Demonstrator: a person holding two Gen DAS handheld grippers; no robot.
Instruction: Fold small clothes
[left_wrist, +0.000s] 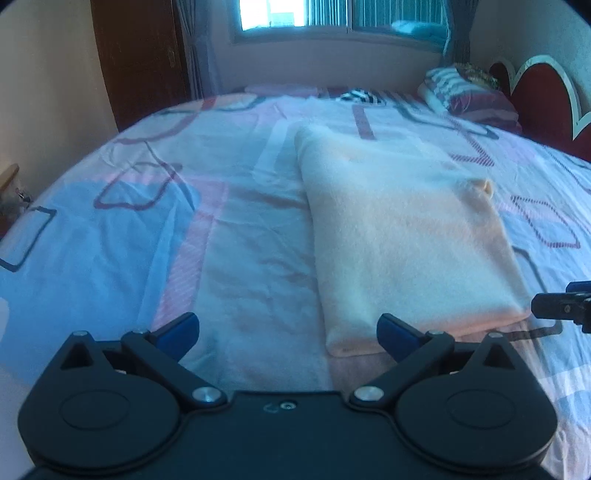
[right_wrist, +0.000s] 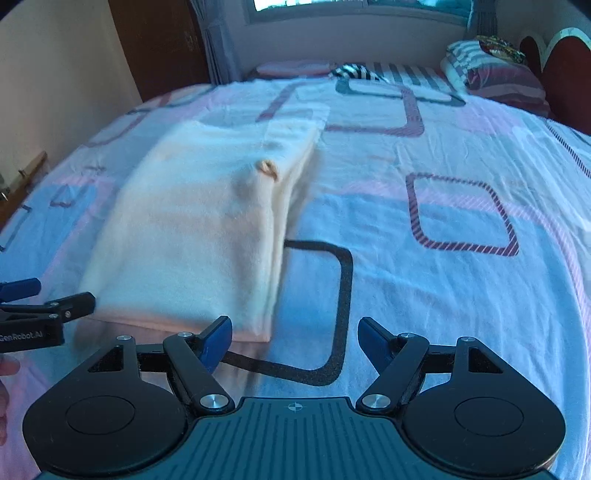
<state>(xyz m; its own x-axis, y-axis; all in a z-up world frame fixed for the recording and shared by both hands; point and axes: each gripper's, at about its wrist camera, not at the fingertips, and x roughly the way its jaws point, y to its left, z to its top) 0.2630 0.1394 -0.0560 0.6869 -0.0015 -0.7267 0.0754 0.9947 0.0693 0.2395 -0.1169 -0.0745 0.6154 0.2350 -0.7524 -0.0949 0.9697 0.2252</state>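
A cream garment (left_wrist: 399, 229) lies folded into a long rectangle on the patterned bedsheet (left_wrist: 147, 229). In the left wrist view my left gripper (left_wrist: 288, 328) stands wide open over the sheet, its right blue pad just at the garment's near left corner, nothing between the jaws. The right gripper's black tip (left_wrist: 554, 304) shows at the right edge. In the right wrist view the same garment (right_wrist: 199, 236) lies ahead to the left. My right gripper (right_wrist: 295, 332) is open, its left pad beside the garment's near right corner, holding nothing. The left gripper (right_wrist: 33, 302) appears at the left edge.
Striped pillows (left_wrist: 469, 92) and a red headboard (left_wrist: 543, 92) sit at the far right of the bed. A striped cloth (right_wrist: 354, 72) lies at the far edge under the window (left_wrist: 332, 14). A dark wooden door (left_wrist: 140, 55) stands at the back left.
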